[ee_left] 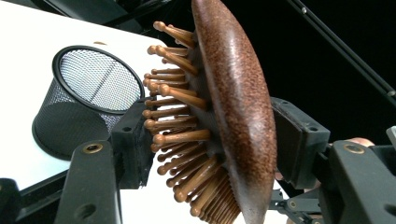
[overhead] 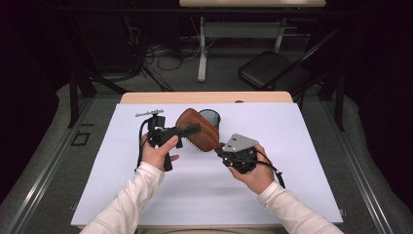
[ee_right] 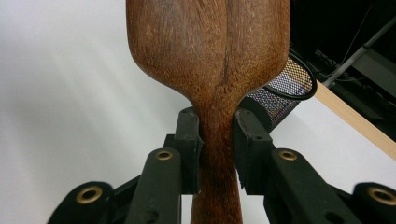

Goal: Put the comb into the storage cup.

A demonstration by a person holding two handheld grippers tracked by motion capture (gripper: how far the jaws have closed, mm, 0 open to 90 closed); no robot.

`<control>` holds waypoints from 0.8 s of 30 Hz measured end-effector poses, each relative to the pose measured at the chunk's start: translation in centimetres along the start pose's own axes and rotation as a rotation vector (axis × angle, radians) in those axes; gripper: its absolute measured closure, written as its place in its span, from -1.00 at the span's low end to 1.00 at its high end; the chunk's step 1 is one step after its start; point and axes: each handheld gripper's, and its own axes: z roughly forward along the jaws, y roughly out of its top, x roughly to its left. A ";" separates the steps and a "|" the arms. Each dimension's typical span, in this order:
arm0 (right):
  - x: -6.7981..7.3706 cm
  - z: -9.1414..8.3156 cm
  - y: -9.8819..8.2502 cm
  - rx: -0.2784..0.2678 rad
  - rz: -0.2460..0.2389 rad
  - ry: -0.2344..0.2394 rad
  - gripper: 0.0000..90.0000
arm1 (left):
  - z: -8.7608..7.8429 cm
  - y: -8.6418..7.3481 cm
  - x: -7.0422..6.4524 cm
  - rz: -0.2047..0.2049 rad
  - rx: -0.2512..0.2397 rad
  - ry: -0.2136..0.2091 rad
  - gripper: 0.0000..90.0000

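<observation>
We've got the hairbrush (overhead: 197, 129) pinched by both grippers, right (ee_right: 217, 135) on the handle, left (ee_left: 212, 144) across the head, so next it probably goes into the mesh cup (overhead: 210, 117).

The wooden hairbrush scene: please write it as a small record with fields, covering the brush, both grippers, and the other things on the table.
held thing: wooden hairbrush, off the table, bristles facing down
right gripper: shut on the brush handle
left gripper: jaws around the brush head, one pad at the bristles, one at the smooth back
other thing: black mesh cup, upright, behind the brush
surface: white sheet on a wooden table
</observation>
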 end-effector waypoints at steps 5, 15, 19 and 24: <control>0.1 0.0 0.0 -0.004 0.003 -0.002 0.63 | -0.1 -0.1 0.1 -0.018 -0.008 -0.010 -0.13; 0.1 0.1 -0.1 -0.001 0.001 0.000 0.63 | -0.1 -0.1 0.2 -0.020 -0.005 -0.006 -0.12; 0.1 0.2 -0.2 -0.004 0.005 0.000 0.63 | -0.1 -0.2 0.3 -0.035 -0.013 -0.012 -0.10; 0.2 0.2 -0.3 -0.006 0.005 -0.001 0.63 | -0.1 -0.2 0.5 -0.053 -0.020 -0.026 -0.08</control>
